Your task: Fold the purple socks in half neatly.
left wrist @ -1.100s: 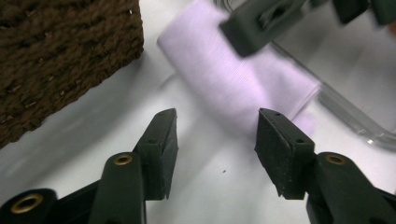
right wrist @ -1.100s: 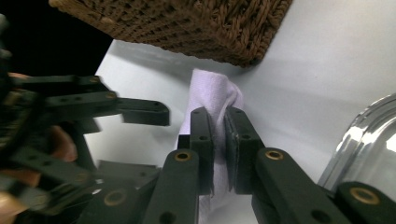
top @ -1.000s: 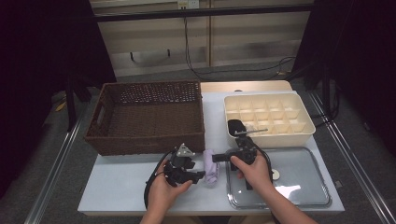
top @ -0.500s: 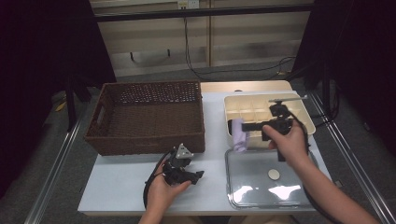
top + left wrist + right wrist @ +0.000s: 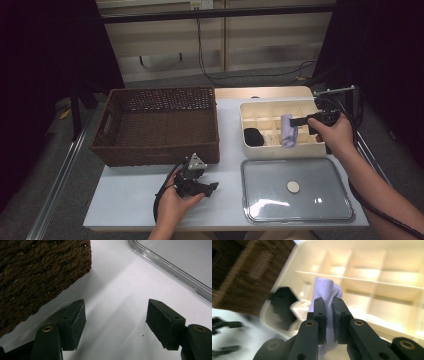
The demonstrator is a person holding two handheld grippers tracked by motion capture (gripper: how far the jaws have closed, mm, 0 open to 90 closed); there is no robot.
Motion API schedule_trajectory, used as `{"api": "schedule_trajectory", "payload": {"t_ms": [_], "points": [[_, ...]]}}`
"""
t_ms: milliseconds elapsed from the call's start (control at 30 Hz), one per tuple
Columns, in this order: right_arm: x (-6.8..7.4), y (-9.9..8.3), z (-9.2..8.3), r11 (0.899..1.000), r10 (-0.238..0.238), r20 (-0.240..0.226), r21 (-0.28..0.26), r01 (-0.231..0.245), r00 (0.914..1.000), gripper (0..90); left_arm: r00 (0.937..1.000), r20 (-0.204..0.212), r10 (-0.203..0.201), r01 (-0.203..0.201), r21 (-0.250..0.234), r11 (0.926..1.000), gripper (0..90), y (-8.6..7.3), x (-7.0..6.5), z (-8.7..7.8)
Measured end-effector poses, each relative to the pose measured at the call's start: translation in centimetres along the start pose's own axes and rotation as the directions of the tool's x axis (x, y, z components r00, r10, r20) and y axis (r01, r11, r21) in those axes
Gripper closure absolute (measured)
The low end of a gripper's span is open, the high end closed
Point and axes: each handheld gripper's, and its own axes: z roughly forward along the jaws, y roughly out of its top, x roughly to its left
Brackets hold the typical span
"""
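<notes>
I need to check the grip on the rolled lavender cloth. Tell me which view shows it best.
The right gripper view: the rolled lavender cloth sits close up, pinched between the right tongs over the cream divided box. The high view shows the cloth small, hanging above the box. The left gripper view looks at the table and basket instead.

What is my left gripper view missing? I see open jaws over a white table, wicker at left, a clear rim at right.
Observer: The right hand-held gripper is shut on a rolled lavender cloth.
Operator: Where is it?
Observer: Over the cream divided box, above its front compartments.
Operator: Anything in that box?
Observer: A black item lies in the front-left compartment, white cloth beside it.
Operator: And that clear rim?
Observer: It's the box's clear lid, flat on the table.
</notes>
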Motion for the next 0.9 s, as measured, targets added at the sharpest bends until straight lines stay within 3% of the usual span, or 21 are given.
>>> {"api": "schedule_trajectory", "payload": {"t_ms": [100, 267, 467, 667, 833, 900], "points": [[-0.9, -0.5, 0.8, 0.999, 0.002, 0.009, 0.034, -0.002, 1.0, 82.7, 1.0, 0.002, 0.002, -0.002, 0.003, 1.0, 32.0, 0.0, 0.0, 0.0], [-1.0, -1.1, 2.4, 0.99, -0.066, 0.038, 0.13, 0.06, 0.9971, 82.7, 1.0, 0.007, -0.004, 0.004, 0.006, 1.0, 32.3, 0.0, -0.1, 0.2], [-1.3, -1.6, 3.0, 0.986, -0.073, 0.034, 0.152, 0.067, 0.9968, 82.8, 1.0, 0.002, 0.004, -0.004, 0.01, 0.9999, 32.9, 0.0, -0.1, 0.3], [-1.3, -1.8, 3.6, 0.978, -0.124, 0.045, 0.175, 0.115, 0.9912, 82.8, 0.9999, 0.004, 0.01, -0.01, 0.016, 0.9998, 33.2, 0.1, -0.4, 0.4], [-0.6, -1.6, 4.1, 0.947, -0.217, 0.087, 0.261, 0.189, 0.9722, 82.5, 0.9998, 0.009, 0.018, -0.018, 0.023, 0.9996, 33.2, 0.1, -0.7, 0.7], [-0.5, -1.8, 4.4, 0.937, -0.234, 0.098, 0.289, 0.198, 0.9673, 82.8, 0.9998, 0.012, 0.015, -0.015, 0.023, 0.9996, 33.3, 0.2, -0.8, 0.6]]}}
